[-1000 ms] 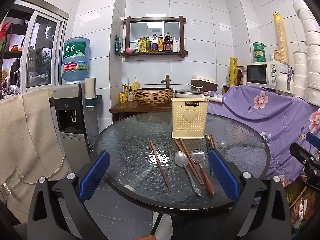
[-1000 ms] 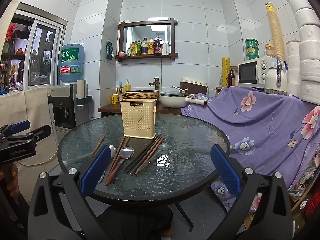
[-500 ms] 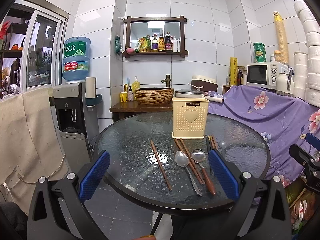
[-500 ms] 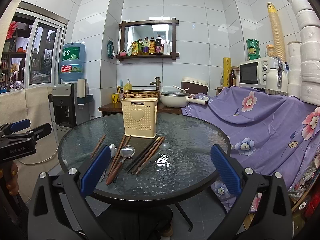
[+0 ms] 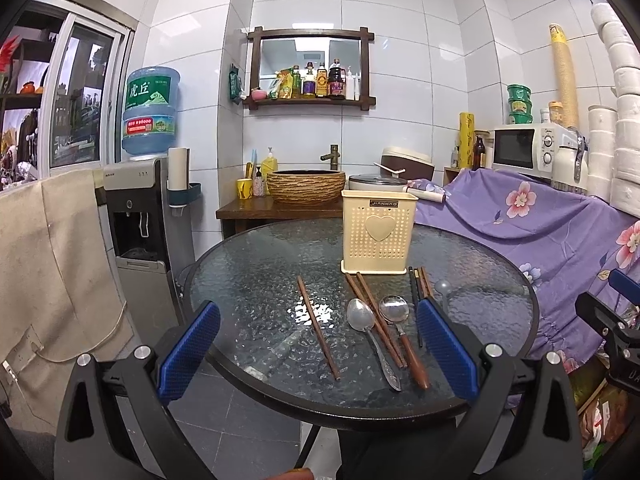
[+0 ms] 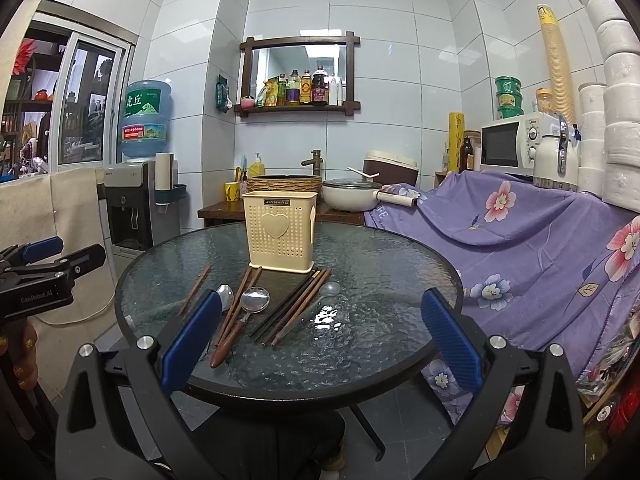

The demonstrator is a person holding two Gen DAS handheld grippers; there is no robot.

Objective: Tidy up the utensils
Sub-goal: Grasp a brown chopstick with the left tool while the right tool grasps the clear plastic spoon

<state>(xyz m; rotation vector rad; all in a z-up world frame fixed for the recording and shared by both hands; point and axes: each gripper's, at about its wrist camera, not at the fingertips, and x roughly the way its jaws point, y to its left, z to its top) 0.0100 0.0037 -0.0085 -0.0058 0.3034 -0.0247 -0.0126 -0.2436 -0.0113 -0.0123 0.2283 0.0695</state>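
A cream utensil holder point(image 5: 378, 237) with a heart stands upright on the round glass table point(image 5: 248, 280); it also shows in the right wrist view point(image 6: 281, 236). In front of it lie a single brown chopstick point(image 5: 318, 328), a brown chopstick pair point(image 5: 374, 316), a metal spoon point(image 5: 370, 340), a wooden-handled spoon point(image 5: 402, 336), dark chopsticks point(image 6: 294, 306) and a clear spoon point(image 6: 326, 294). My left gripper point(image 5: 318, 350) is open and empty, short of the table's near edge. My right gripper point(image 6: 320, 340) is open and empty, above the near edge.
A purple flowered cloth point(image 6: 520, 232) covers a counter to the right, with a microwave point(image 6: 516, 142) and stacked white rolls. A water dispenser point(image 5: 136, 216) stands at the left. A wooden stand with a woven basin point(image 5: 306, 186) is behind the table.
Both views have barely shifted. The utensils and the holder have not moved.
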